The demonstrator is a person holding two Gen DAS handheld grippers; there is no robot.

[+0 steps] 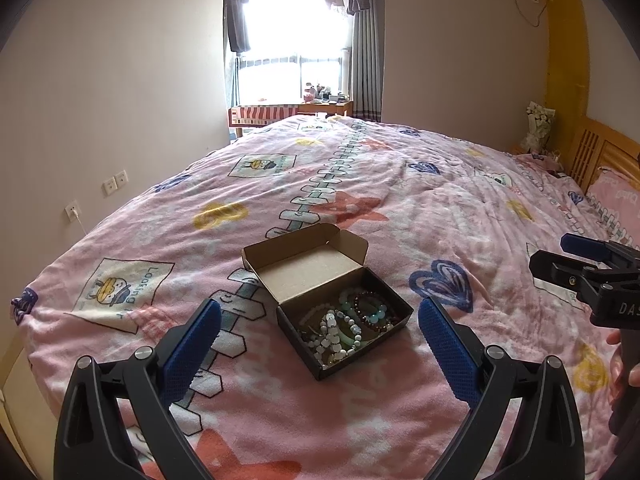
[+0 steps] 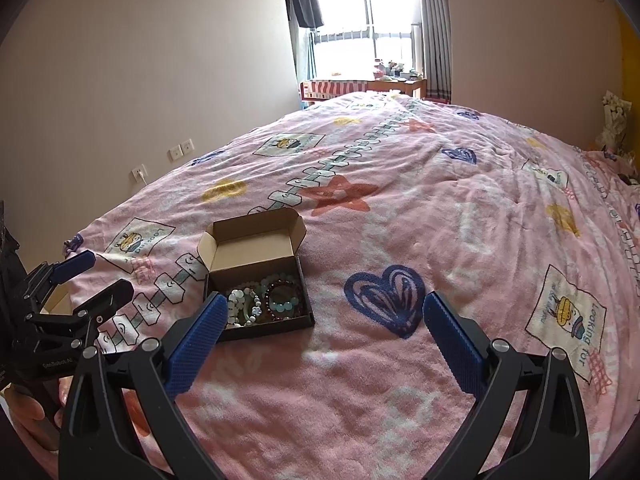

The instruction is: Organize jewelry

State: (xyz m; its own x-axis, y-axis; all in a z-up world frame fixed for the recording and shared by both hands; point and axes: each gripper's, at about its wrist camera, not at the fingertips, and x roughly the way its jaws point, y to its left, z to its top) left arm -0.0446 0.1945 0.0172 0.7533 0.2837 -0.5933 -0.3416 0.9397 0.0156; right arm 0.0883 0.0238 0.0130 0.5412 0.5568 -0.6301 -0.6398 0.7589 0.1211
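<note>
A small black cardboard box [image 1: 402,315] with its brown lid [image 1: 304,250] flipped open sits on the pink bedspread. Inside lie several bead bracelets [image 1: 348,322]: white, pale green, turquoise and dark red. My left gripper [image 1: 320,326] is open and empty, its blue pads on either side of the box, just short of it. My right gripper [image 2: 322,318] is open and empty, to the right of the box [image 2: 306,312] with its left pad [image 2: 196,348] by the box's front corner. The bracelets [image 2: 260,300] show there too.
The pink patterned bedspread [image 1: 400,184] covers the whole bed. A wooden headboard [image 1: 596,152] and a pink pillow [image 1: 616,196] are at the far right. A desk [image 1: 288,112] stands under the window. The right gripper [image 1: 558,256] shows at the left view's right edge.
</note>
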